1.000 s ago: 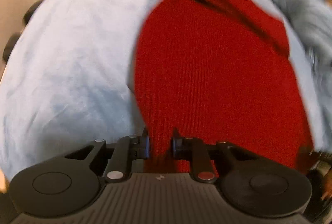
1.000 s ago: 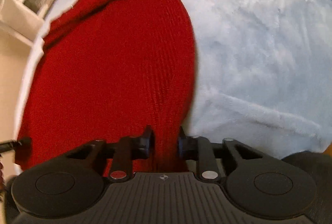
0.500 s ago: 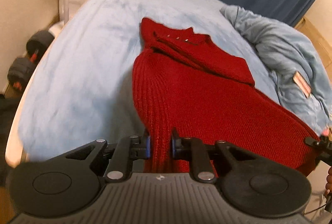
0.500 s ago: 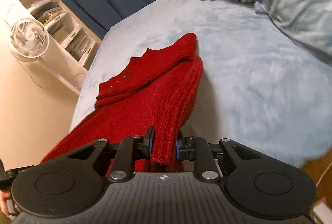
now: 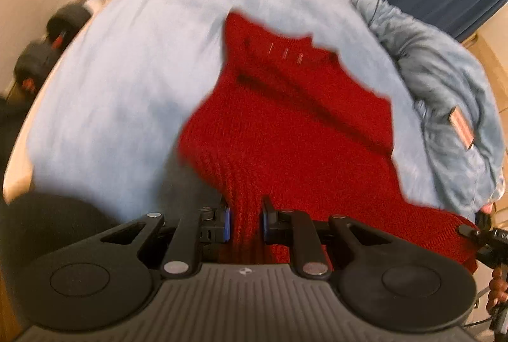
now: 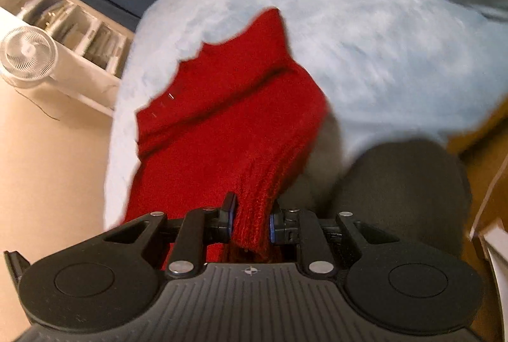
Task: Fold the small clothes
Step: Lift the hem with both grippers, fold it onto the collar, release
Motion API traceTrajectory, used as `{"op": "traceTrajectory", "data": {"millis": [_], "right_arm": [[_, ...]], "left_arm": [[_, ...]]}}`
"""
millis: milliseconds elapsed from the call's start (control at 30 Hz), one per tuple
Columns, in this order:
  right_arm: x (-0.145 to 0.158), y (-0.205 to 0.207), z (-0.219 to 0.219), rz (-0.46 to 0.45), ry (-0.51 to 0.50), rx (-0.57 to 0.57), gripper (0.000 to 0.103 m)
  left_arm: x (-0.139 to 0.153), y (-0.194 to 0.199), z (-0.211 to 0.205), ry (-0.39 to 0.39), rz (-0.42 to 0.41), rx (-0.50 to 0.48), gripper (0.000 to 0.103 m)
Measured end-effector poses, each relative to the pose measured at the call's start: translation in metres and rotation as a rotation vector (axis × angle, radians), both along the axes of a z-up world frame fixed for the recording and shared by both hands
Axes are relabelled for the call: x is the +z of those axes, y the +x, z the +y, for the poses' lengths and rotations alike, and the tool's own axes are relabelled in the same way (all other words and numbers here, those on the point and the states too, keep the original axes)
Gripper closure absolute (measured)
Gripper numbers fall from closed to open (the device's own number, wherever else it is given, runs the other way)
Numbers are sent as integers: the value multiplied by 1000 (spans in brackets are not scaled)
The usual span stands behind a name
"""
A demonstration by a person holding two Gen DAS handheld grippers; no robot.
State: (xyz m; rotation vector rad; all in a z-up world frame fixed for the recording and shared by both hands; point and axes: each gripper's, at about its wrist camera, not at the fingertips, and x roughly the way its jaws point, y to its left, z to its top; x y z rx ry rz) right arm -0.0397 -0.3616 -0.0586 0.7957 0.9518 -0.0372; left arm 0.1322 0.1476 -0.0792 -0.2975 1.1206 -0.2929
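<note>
Red knit sweater (image 5: 285,126) lying on the pale blue bed (image 5: 133,82), near hem now lifting off it since a second ago; left gripper (image 5: 246,223) and right gripper (image 6: 250,223) jaws clenching its two near corners, probably setting up a fold toward the far collar

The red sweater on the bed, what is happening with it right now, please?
A person is folding a red sweater on a bed with a light blue cover, using a handheld gripper in each hand. The left gripper and the right gripper are each shut on a bunch of the knit near the person. That end is lifted, while the far end with the collar lies on the bed. A crumpled blue blanket sits beside it. The fold is not finished yet.
</note>
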Motion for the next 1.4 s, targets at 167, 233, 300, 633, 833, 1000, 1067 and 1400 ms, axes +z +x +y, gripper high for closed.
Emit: {"op": "traceTrajectory", "data": {"millis": [167,233,300,633,833,1000,1067,1400], "right_arm": [[32,113,-35,-25,29,-18,83],[31,172,-51,-23,36,-72,80],[17,227,-65,-22,41,-153,65],[-78,251,-91,-21,-76,-308,33],[-136,254,-87,88,-93,-335,33],[-138,259,-80,34,-99,-360,34],[-140,265,-82,28,-84,-392,34],[-85,266,-74,-164,-162,-287,90]], "left_arm": [[32,137,-31,39,-95,13,84],[25,197,-42,42,-115,53,76],[9,255,-46,80,-96,132,51],[-75,284,-35,204,-78,210,1],[-98,282,-63,265,-80,112,1],[-95,307,-84,350,-133,83,7],[-102,319,-87,330,-98,59,73],[-92,325,-43,282,-67,131,92]]}}
